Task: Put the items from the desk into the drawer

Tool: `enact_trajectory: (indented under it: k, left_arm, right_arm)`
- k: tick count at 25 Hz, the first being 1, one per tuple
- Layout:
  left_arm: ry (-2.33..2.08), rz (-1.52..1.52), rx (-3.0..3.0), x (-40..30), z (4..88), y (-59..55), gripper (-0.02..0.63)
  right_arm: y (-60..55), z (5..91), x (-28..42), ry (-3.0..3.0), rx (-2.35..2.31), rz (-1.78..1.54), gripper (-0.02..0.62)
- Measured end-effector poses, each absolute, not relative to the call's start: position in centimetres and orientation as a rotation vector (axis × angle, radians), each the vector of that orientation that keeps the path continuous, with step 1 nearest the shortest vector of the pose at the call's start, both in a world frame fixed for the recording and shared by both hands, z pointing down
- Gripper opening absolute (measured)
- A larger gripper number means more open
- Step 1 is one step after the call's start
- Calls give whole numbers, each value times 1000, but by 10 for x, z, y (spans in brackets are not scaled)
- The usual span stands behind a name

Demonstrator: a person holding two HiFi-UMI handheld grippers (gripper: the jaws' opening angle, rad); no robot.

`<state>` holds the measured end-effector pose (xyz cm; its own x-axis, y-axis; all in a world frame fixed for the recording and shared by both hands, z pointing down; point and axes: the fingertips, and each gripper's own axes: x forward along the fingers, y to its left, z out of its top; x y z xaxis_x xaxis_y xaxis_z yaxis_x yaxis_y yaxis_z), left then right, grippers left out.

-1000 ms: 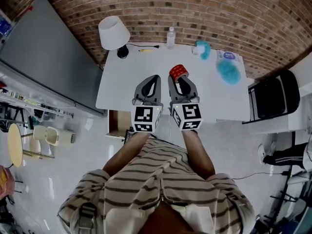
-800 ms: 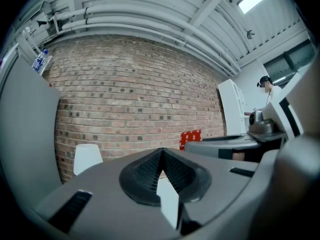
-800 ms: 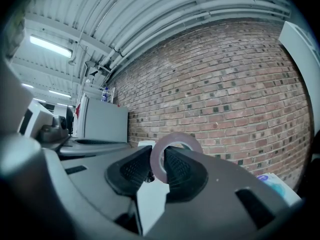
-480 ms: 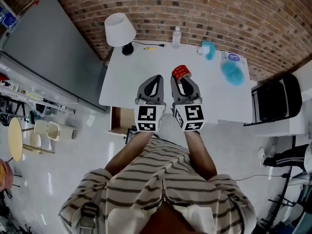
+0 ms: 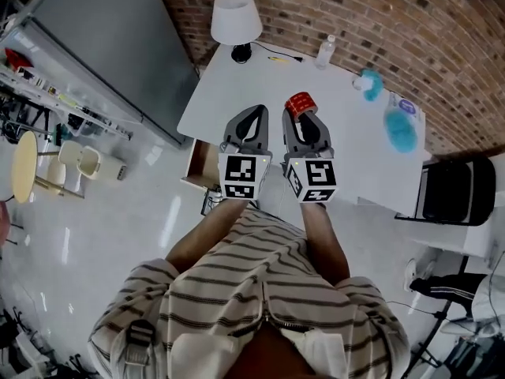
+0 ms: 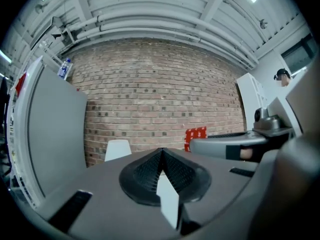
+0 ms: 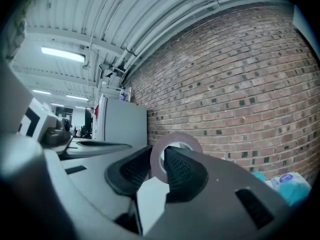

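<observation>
A red tape roll (image 5: pixel 300 103) stands upright between the jaws of my right gripper (image 5: pixel 303 114), which is shut on it above the white desk (image 5: pixel 229 101). In the right gripper view the roll (image 7: pixel 172 140) shows as a ring clamped between the dark pads. My left gripper (image 5: pixel 253 110) is held beside it on the left, jaws shut with nothing in them; its tips (image 6: pixel 161 152) meet in a point. A wooden drawer (image 5: pixel 202 166) stands open under the desk's front left edge. Both grippers point level toward the brick wall.
On the desk's far side stand a white lamp (image 5: pixel 236 17), a water bottle (image 5: pixel 323 51), a teal item (image 5: pixel 371 84) and a blue packet (image 5: pixel 402 127). A grey panel (image 5: pixel 110 30) is to the left and a black chair (image 5: pixel 456 190) to the right.
Both grippers have swung together toward the desk's left front part, the tape roll still clamped in the right one. The head view has turned with them.
</observation>
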<state>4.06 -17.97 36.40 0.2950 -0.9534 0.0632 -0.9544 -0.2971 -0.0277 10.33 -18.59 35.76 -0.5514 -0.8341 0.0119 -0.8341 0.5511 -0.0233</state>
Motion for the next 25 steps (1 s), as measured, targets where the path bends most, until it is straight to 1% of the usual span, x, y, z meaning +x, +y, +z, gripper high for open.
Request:
enact_trajectory:
  k: [14,25]
  left_arm:
    - [-2193,121,2192,-80,374,-139,5]
    - [-2333,128,2014,-139,381,-108,5]
  right_arm:
    - [-159,371,-23,2993,-1050,-68,83]
    - [-132,380,-93,3098,-810,-96,83]
